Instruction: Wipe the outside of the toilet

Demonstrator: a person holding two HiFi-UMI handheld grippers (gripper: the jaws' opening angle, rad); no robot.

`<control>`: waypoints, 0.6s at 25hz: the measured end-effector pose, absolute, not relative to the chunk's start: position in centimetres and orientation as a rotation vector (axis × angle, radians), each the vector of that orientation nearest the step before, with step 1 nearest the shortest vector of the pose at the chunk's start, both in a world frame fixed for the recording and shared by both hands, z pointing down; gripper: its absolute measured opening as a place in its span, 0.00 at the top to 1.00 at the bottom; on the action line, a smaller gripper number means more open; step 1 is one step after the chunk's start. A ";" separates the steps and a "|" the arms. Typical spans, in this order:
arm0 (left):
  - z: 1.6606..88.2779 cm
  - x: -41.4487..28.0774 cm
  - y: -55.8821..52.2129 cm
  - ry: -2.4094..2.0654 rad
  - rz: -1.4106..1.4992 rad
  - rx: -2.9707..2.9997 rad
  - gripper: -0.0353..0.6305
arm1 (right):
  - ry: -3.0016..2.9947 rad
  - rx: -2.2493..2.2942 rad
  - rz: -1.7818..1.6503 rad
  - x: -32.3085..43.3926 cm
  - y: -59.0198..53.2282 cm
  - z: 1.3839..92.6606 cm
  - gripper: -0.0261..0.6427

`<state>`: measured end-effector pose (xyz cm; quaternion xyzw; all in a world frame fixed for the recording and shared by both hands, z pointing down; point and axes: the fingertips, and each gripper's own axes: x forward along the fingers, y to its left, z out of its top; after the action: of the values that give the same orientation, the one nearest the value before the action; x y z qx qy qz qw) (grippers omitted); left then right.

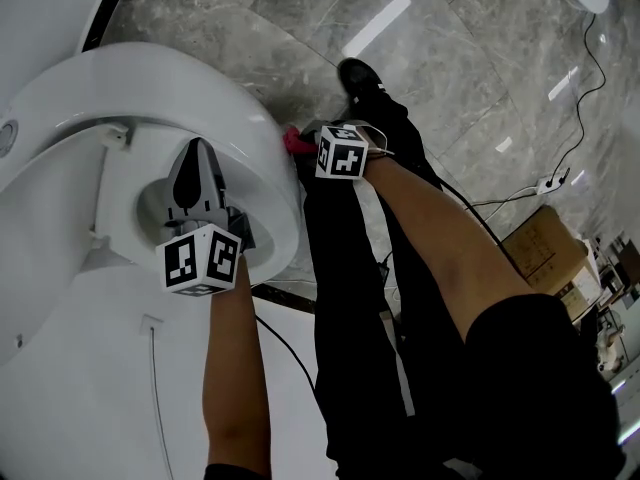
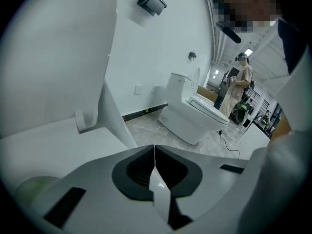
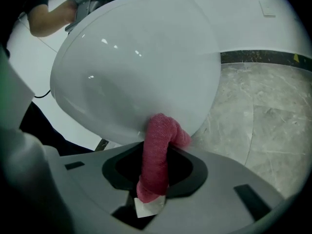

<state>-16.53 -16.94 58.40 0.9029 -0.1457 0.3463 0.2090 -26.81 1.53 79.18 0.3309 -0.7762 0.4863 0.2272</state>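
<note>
Cloth [image 3: 157, 140], pinkish red and rolled, sits clamped between the closed jaws of the right gripper [image 1: 303, 144]; its far end presses against the outer curve of the white toilet [image 1: 60, 98], on the right side of the bowl and below the rim; grey marble floor [image 1: 300, 18] spreads to the right of that spot; the left gripper [image 2: 155, 152] hangs over the open bowl with its jaws shut together and nothing between them; whether it touches the porcelain I cannot tell; the raised lid [image 2: 53, 57] stands at its left; a second toilet [image 2: 192, 116] stands well apart on the far floor, with a person [image 2: 242, 82] beyond it; a cardboard box [image 1: 545, 248] lies at the right
</note>
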 end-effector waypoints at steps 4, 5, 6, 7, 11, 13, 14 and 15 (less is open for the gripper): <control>58.5 -17.1 -17.3 -0.453 1.005 2.493 0.92 | -2.141 0.765 1.370 -29.9 4.9 79.1 0.77; 58.6 -17.4 -17.6 -0.486 1.035 2.481 0.92 | -2.144 0.676 1.357 -30.7 6.0 79.1 0.77; 58.6 -17.8 -18.1 -0.525 1.065 2.470 0.92 | -2.142 0.590 1.339 -31.3 7.2 79.1 0.77; 58.6 -18.2 -18.5 -0.567 1.091 2.460 0.92 | -2.132 0.531 1.328 -31.5 8.2 79.2 0.77; 58.3 -19.7 -20.2 -0.721 1.140 2.407 0.92 | -2.056 0.640 1.418 -27.7 8.4 79.6 0.77; 58.2 -20.3 -20.6 -0.771 1.147 2.366 0.92 | -2.026 0.776 1.434 -24.3 6.6 79.5 0.77; 58.2 -20.5 -20.7 -0.788 1.148 2.348 0.92 | -2.017 0.847 1.422 -22.4 5.3 79.4 0.77; 58.1 -20.6 -20.8 -0.801 1.147 2.334 0.92 | -2.013 0.917 1.393 -20.3 3.6 79.2 0.77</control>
<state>-20.56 -20.85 58.10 0.8388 -0.2880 0.4122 0.2087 -20.26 3.57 79.22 0.3386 -0.7434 0.5146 0.2607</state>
